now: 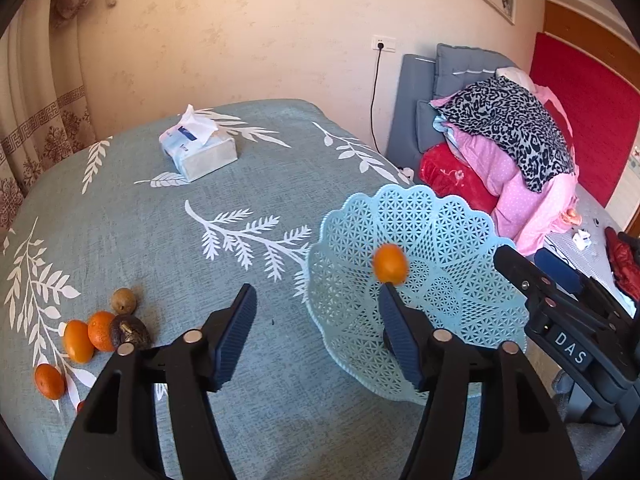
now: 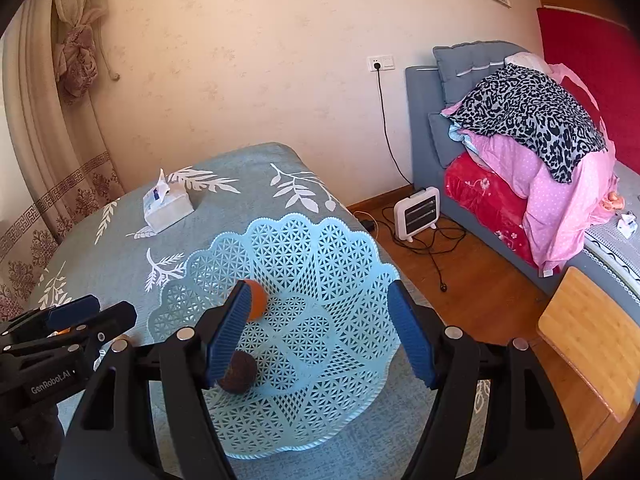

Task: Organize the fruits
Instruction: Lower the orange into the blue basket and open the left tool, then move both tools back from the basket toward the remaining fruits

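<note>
A light-blue lattice basket (image 1: pixel 460 240) (image 2: pixel 320 260) stands near the right edge of the teal leaf-print tablecloth (image 1: pixel 180 260). A small orange fruit (image 1: pixel 390 263), blurred, shows over the basket just past my left gripper's right fingertip. My left gripper (image 1: pixel 320 320) is open with nothing between its fingers. My right gripper (image 2: pixel 320 332) is open above the basket. Beside its left finger, an orange fruit (image 2: pixel 258 300) and a dark brown fruit (image 2: pixel 238 372) lie in the basket, both partly hidden. Several fruits (image 1: pixel 100 332), orange and brown, sit on the cloth at the left.
A tissue pack (image 1: pixel 198 152) (image 2: pixel 168 208) lies at the table's far side. Right of the table are wooden floor, a small heater (image 2: pixel 416 216) with cables, a bed piled with bedding (image 2: pixel 540 152) and a wooden seat (image 2: pixel 592 340).
</note>
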A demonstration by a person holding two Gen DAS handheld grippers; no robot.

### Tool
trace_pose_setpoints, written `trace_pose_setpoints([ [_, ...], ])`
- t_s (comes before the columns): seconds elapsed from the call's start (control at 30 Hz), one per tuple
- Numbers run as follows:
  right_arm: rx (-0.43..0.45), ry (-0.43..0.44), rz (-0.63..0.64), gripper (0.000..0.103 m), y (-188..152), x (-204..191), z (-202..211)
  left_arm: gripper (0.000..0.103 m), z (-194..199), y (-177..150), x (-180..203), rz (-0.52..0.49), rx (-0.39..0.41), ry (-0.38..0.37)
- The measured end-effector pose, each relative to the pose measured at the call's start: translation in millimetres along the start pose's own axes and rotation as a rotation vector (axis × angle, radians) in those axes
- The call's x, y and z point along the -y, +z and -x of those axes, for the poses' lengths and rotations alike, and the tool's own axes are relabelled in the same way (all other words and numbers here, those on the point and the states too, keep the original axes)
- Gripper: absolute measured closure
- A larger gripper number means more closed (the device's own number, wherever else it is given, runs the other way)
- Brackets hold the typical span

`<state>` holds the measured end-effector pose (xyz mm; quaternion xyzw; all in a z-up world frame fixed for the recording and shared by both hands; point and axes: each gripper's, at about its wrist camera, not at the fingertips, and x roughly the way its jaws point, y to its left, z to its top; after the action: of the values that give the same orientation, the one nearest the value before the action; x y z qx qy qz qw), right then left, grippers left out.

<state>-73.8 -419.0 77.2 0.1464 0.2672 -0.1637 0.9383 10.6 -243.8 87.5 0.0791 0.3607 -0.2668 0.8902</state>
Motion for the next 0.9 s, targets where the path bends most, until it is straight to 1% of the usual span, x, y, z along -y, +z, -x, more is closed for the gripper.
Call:
trace_pose_setpoints([
  [0.03,0.0,0.004,0.0,0.031,0,-1,0,0.029,1,-1,-3,0.005,0.002,0.009],
  [0.07,0.001,0.012,-0.001,0.031,-1,-1,1,0.029,1,-2,-5,0.006,0.006,0.02],
  [0.17,0.004,0.043,0.006,0.03,-2,-7,3,0.029,2,-4,-14,0.012,0.009,0.055],
  [0.4,-0.009,0.102,0.047,0.029,-7,-29,4,0.028,8,-7,-53,0.082,0.018,0.116],
  [0.57,-0.019,0.135,0.078,0.029,-10,-45,4,0.028,16,-10,-86,0.141,0.024,0.164],
  [0.67,-0.028,0.155,0.1,0.024,-13,-57,4,0.028,19,-14,-108,0.175,0.023,0.195],
  [0.9,-0.047,0.185,0.138,0.024,-17,-78,3,0.028,27,-27,-153,0.239,0.02,0.259],
])
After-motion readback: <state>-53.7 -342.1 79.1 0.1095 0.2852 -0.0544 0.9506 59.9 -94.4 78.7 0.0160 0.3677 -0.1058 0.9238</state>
